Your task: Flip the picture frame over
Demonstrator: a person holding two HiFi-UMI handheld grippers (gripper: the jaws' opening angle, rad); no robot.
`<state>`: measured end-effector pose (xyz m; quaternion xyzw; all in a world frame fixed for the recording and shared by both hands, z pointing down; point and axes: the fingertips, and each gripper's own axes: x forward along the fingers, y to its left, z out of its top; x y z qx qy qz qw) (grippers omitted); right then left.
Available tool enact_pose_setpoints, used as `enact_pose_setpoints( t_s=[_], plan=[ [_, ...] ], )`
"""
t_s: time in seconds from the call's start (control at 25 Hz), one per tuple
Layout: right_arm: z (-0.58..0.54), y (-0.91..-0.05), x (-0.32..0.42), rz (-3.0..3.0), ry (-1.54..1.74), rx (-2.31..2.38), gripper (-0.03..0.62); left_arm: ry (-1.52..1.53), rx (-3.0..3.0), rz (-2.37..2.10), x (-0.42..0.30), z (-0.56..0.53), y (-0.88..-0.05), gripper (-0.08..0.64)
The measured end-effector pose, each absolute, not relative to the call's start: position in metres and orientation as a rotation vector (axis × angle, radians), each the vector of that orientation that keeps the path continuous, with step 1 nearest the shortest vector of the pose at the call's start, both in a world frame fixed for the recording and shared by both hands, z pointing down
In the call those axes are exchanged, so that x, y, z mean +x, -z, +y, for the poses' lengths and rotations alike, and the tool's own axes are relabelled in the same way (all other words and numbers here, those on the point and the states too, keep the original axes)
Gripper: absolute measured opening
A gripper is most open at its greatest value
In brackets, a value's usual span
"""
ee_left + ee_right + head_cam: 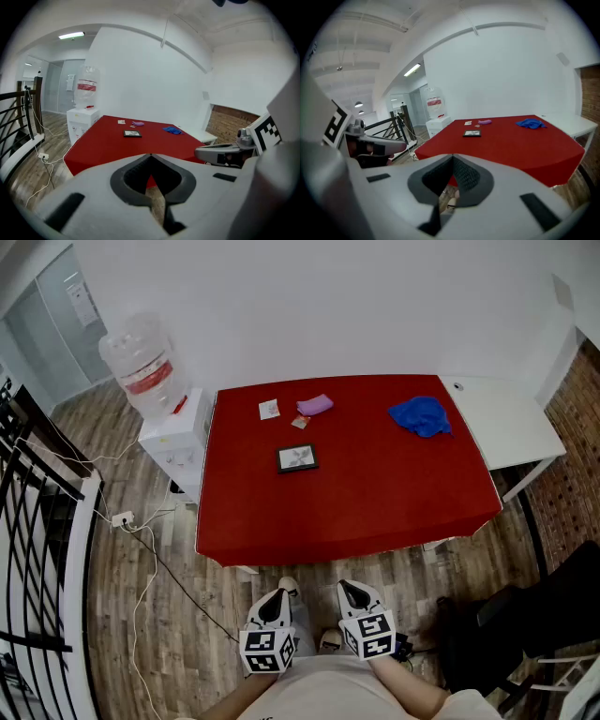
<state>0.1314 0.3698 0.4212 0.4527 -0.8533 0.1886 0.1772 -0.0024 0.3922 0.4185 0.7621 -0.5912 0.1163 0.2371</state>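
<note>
A small black picture frame (297, 457) lies flat, picture side up, on the red table (375, 502), left of the middle. It also shows far off in the left gripper view (132, 133) and the right gripper view (472, 133). My left gripper (278, 597) and right gripper (350, 590) hang side by side close to my body, over the wooden floor and short of the table's near edge. Both point toward the table. The left gripper (150, 155) has its jaw tips together with nothing between them, and so does the right gripper (453, 156).
On the far part of the table lie a white card (269, 410), a purple object (315, 405), a small orange piece (300, 422) and a blue cloth (421, 415). A water dispenser (155, 381) stands left, a white side table (506, 423) right, a black chair (534, 615) near right.
</note>
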Motion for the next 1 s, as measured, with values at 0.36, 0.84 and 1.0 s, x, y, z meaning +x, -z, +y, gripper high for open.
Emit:
enact_pose_setpoints(
  t_s=[0.36,0.84,1.0],
  plan=[
    [0.254,-0.431,0.095,-2.384,-0.522,1.320,0.003,-0.323,2.136,-1.577,-0.037,0.265,-0.428,0.006],
    [0.123,-0.410,0.033,-2.357,-0.494,1.397,0.003,-0.352,2.216,-1.511,-0.095,0.130,-0.414,0.006],
    [0.105,-0.413,0.033,-2.343,-0.512,1.387,0.003,-0.353,2.205,-1.501,-0.095,0.113,-0.417,0.006]
  ],
)
